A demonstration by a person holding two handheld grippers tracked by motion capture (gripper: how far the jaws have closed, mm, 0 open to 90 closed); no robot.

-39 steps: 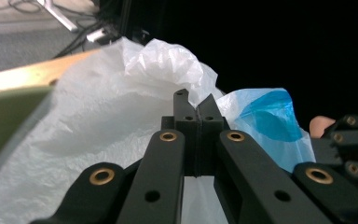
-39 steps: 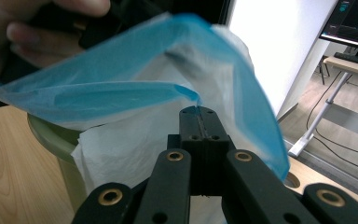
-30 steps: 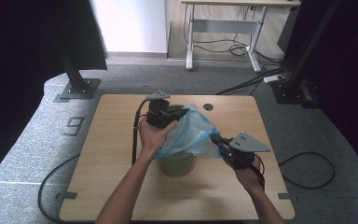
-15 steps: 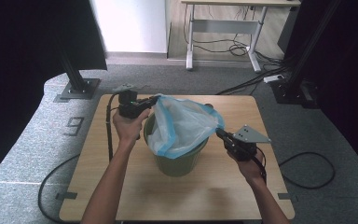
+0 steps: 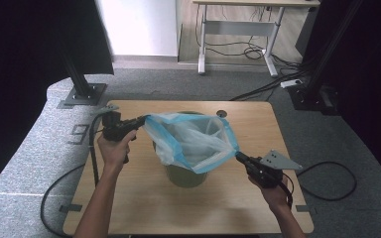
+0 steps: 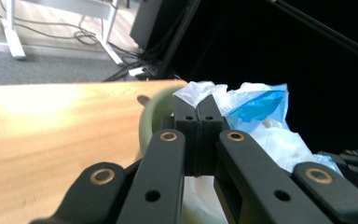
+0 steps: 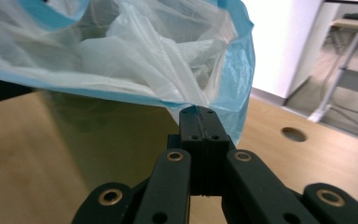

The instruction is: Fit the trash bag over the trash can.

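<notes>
A thin white plastic bag (image 5: 193, 141) with a blue rim is stretched open over an olive green bin (image 5: 186, 174) at the middle of the table. My left gripper (image 5: 144, 119) is shut on the bag's rim at the left side of the bin. My right gripper (image 5: 238, 155) is shut on the rim at the right, lower and nearer the front. In the left gripper view the shut jaws pinch the bag (image 6: 242, 105) beside the bin's edge (image 6: 151, 116). Seen from the right gripper, the bag (image 7: 135, 51) spreads out above the bin's wall (image 7: 116, 140).
The wooden table (image 5: 129, 198) has a round hole (image 5: 222, 113) near its back edge. Black cables (image 5: 327, 178) trail off both sides onto the grey floor. A black stand base (image 5: 82, 94) sits behind the table's left corner.
My left gripper has pulled the bag's rim out to the left and my right gripper has drawn its side right and toward the front. The bag's mouth is now stretched wide over the bin.
</notes>
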